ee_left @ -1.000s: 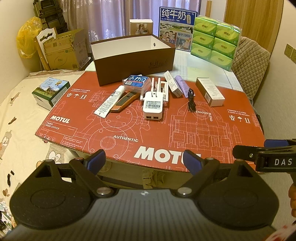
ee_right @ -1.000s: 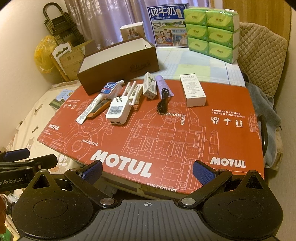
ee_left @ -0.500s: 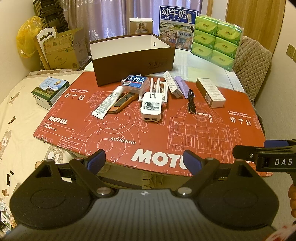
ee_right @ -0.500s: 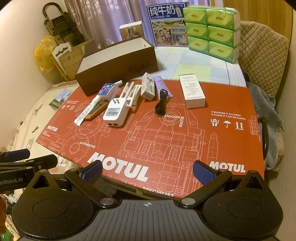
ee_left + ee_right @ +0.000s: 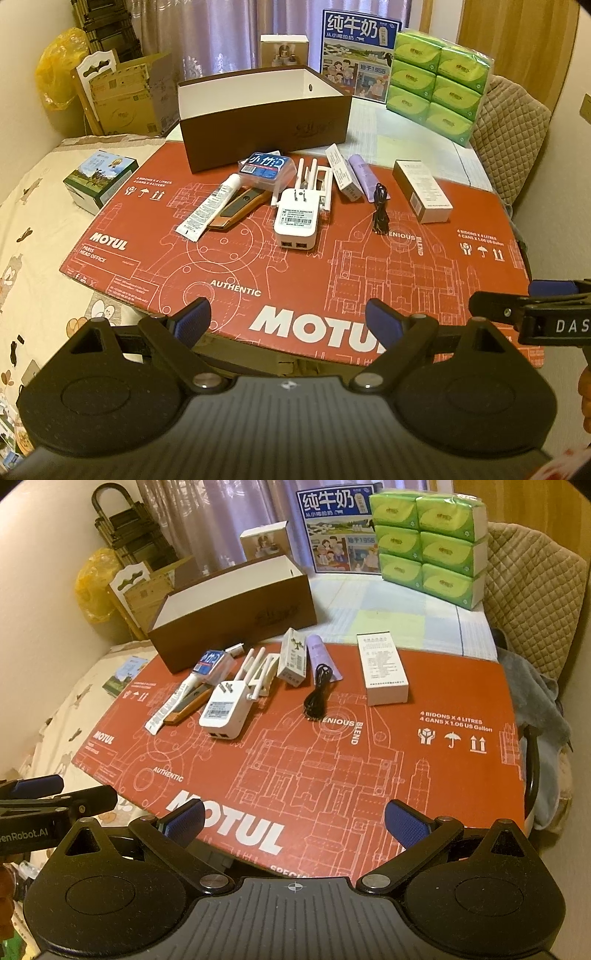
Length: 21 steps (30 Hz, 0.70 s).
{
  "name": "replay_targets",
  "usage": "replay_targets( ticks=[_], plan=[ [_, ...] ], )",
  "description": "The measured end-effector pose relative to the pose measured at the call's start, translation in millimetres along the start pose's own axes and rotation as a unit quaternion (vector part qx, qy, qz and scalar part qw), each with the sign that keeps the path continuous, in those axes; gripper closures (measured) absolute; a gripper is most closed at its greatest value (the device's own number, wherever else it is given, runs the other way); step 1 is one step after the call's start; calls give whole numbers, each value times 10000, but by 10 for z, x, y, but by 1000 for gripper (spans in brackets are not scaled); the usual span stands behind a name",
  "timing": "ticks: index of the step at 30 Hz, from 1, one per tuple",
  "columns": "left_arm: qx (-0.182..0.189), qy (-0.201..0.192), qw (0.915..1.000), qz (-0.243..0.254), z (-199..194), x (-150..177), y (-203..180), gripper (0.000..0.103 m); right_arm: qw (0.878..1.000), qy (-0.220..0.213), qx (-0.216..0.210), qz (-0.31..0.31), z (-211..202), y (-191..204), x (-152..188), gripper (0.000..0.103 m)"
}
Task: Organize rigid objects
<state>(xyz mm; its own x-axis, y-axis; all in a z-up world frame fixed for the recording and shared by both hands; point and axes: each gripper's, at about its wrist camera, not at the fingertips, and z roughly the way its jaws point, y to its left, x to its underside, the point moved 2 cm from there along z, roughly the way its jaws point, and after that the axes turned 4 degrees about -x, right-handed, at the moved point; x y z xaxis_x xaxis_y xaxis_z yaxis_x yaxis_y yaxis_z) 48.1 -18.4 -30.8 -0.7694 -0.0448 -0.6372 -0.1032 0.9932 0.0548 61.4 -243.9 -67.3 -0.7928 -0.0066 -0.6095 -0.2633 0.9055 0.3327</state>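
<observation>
Brown box (image 5: 264, 122) far ahead of both tongs, nothing seen inside; white repeater (image 5: 297, 218), tube (image 5: 208, 206), cable (image 5: 380, 212) ahead on red surface (image 5: 332, 266), now marginally nearer. Left tongs (image 5: 288, 321), right tongs (image 5: 293, 818) spread, holding nothing: approach only, sorting unstarted

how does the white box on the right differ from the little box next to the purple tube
The white carton is clearly bigger than the small green-printed box. The white carton lies apart on the red cardboard sheet with nothing touching it; the small green-printed box sits squeezed between the purple tube and the white repeater's antennas. The carton's top carries only dark text, the small box a green picture. Both lie flat, long sides pointing toward the brown box.
</observation>
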Motion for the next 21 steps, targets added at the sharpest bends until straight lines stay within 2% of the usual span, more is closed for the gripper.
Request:
replay_targets(
  ticks=[11,21],
  plan=[
    [-218,28,9995,-234,31,-34,-153,14,9994,136,-290,-163,15,-255,-80,2],
    [-152,91,9995,-269,131,-40,-168,14,9987,231,-436,-108,70,-444,-92,2]
  ],
)
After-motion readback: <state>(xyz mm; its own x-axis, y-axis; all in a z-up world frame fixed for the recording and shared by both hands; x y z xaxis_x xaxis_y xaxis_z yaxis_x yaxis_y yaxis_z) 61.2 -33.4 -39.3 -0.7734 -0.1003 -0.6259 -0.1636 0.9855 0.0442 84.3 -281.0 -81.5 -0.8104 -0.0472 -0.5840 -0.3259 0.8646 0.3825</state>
